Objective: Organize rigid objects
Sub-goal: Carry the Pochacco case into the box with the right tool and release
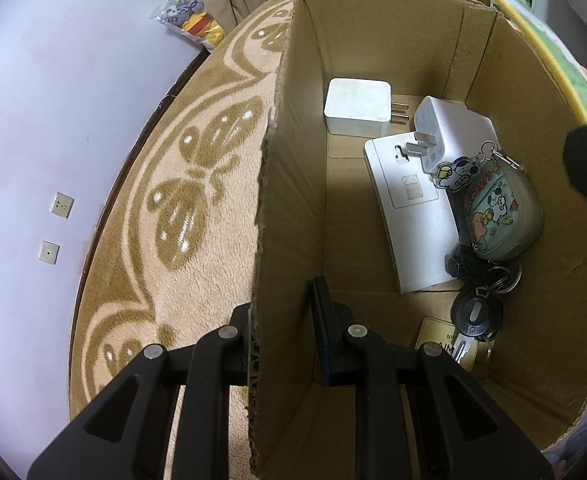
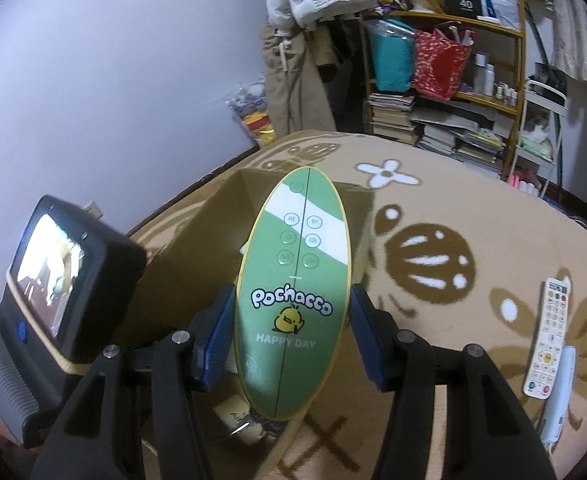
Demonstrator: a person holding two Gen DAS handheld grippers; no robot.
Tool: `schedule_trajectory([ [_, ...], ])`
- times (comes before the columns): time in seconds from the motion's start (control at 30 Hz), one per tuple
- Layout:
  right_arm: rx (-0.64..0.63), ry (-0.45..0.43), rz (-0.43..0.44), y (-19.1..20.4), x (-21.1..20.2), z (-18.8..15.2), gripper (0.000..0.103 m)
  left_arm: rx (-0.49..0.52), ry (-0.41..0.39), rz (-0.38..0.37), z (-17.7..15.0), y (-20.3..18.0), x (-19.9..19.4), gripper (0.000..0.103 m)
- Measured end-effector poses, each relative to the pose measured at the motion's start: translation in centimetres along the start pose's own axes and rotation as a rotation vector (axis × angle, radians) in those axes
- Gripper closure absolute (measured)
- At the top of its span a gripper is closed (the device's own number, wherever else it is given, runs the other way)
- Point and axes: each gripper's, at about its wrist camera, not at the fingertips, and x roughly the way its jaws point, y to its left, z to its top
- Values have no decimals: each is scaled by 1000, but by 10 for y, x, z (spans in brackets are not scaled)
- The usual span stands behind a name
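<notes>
Two fingers of my left gripper [image 1: 283, 328] straddle the near left wall of the box [image 1: 289, 184], one outside over the rug [image 1: 165, 200], one inside, clamped on the cardboard. From this left wrist view I see the box floor holding a white cube charger [image 1: 356, 107], a second charger [image 1: 451, 136] lying on a flat white device [image 1: 413, 220], a green case [image 1: 501, 216] with a cartoon charm [image 1: 455, 172], keys [image 1: 478, 312] and a gold card [image 1: 437, 338]. A green-and-yellow edge shows beyond the far right rim. On the right wrist view, my right gripper [image 2: 289, 332] holds the oval green speaker [image 2: 293, 280], marked Pochacco, its blue pads [image 2: 217, 340] at the speaker's sides; I cannot tell whether both truly touch. It hangs tilted over the box [image 2: 197, 248], with the left tool's screen unit [image 2: 61, 280] beside it. A remote [image 2: 547, 336] and a white stick-shaped item [image 2: 559, 394] lie on the rug at right.
</notes>
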Motion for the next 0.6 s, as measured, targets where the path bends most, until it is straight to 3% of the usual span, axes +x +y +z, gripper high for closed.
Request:
schedule_trajectory([
  [0.6, -59, 7, 22, 12, 3, -3, 45, 2, 0, -1, -1, -1, 0, 83],
])
